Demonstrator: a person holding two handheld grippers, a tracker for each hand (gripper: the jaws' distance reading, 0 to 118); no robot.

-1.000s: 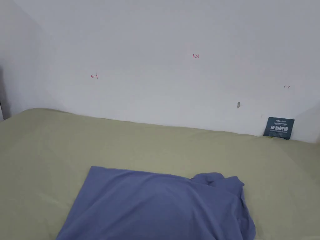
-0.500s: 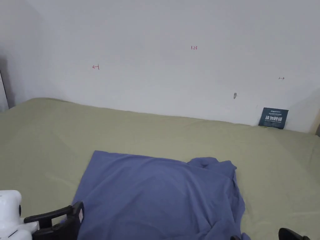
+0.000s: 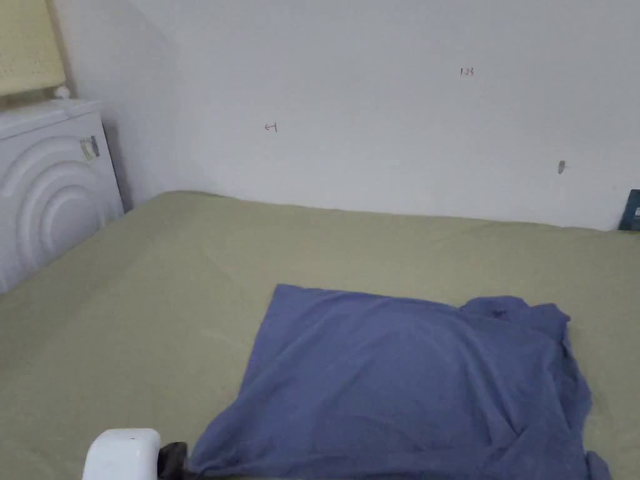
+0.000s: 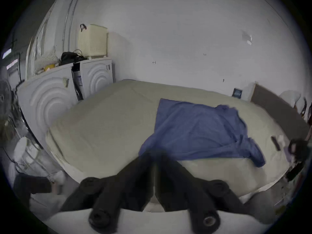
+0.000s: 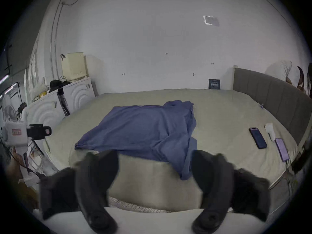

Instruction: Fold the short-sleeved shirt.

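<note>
The left hand-held gripper (image 4: 154,160) has its jaws pressed together, pinching the near corner of the blue shirt (image 3: 400,387); the right hand-held gripper (image 5: 155,168) is spread wide, just in front of the shirt's near edge; the shirt lies on the green bed (image 3: 156,300); beyond the shirt stands a white wall (image 3: 375,94).

Blue shirt (image 3: 406,381) spread on green bed (image 3: 156,300), left gripper (image 3: 178,461) at its near corner.
</note>
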